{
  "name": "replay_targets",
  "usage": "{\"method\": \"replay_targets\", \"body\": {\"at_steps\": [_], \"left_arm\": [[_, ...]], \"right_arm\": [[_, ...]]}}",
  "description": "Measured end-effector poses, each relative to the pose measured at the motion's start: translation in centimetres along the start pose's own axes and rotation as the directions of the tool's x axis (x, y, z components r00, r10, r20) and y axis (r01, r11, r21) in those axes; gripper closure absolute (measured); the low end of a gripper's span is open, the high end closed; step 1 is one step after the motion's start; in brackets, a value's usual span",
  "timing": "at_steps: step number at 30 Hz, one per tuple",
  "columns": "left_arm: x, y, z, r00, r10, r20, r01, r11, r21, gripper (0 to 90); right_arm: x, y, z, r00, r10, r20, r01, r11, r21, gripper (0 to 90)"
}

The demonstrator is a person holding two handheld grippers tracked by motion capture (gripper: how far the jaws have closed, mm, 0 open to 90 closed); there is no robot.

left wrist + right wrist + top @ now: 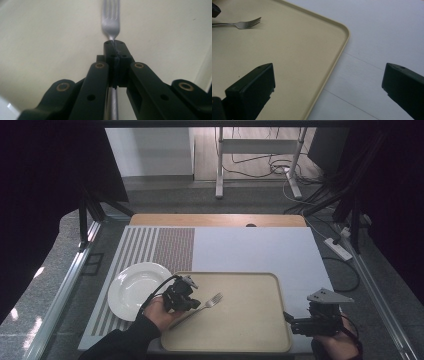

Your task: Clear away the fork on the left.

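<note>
A silver fork [209, 303] lies over the beige tray [250, 330], tines toward the tray's middle. My left gripper [186, 301] is shut on the fork's neck; in the left gripper view the jaws meet on the handle [113, 105] and the tines [110, 21] stick out beyond them. My right gripper [295, 324] is at the tray's near right corner. Its jaws stand wide open, one over the tray [294, 50] and one over the white mat [372, 32], with nothing between them. The fork [244, 24] shows far off in the right gripper view.
A white plate [135, 290] sits left of the tray on a striped placemat [150, 245]. The white mat [260, 250] covers the table behind and right of the tray. Metal frame rails run along both table sides.
</note>
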State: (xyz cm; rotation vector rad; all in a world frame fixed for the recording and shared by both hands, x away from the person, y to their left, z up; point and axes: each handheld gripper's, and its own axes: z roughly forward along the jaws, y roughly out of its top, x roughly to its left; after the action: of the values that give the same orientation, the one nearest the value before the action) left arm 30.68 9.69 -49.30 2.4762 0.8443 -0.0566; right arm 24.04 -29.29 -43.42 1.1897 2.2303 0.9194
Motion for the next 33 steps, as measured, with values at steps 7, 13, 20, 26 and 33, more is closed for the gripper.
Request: {"method": "replay_targets", "body": {"at_steps": [7, 13, 20, 26, 33], "left_arm": [[-0.7, 0.6, 1.7, 0.9976, 0.069, 0.002, -0.069, 0.9951, 0.070, 88.5], [-0.7, 0.7, 2.3, 0.9959, 0.088, -0.018, -0.086, 0.9914, 0.098, 88.5], [0.8, 0.3, 1.7, 0.9973, 0.035, -0.064, -0.029, 0.9946, 0.100, 88.5], [1.7, 0.0, 1.2, 0.9935, -0.003, -0.114, 0.016, 0.9940, 0.108, 88.5], [3.2, -0.7, 0.6, 0.9873, -0.072, -0.142, 0.086, 0.9915, 0.098, 88.5]], "right_arm": [[0.0, 0.0, 0.0, 1.0000, 0.001, 0.000, -0.001, 1.000, 0.001, 0.0], [0.0, 0.0, 0.0, 1.0000, 0.000, 0.000, 0.000, 1.000, 0.001, 0.0], [0.0, 0.0, 0.0, 1.0000, -0.004, 0.001, 0.004, 1.000, 0.003, 0.0], [0.0, 0.0, 0.0, 1.0000, -0.004, 0.000, 0.004, 1.000, 0.003, 0.0], [0.0, 0.0, 0.0, 1.0000, -0.007, -0.002, 0.007, 1.000, 0.003, 0.0]]}}
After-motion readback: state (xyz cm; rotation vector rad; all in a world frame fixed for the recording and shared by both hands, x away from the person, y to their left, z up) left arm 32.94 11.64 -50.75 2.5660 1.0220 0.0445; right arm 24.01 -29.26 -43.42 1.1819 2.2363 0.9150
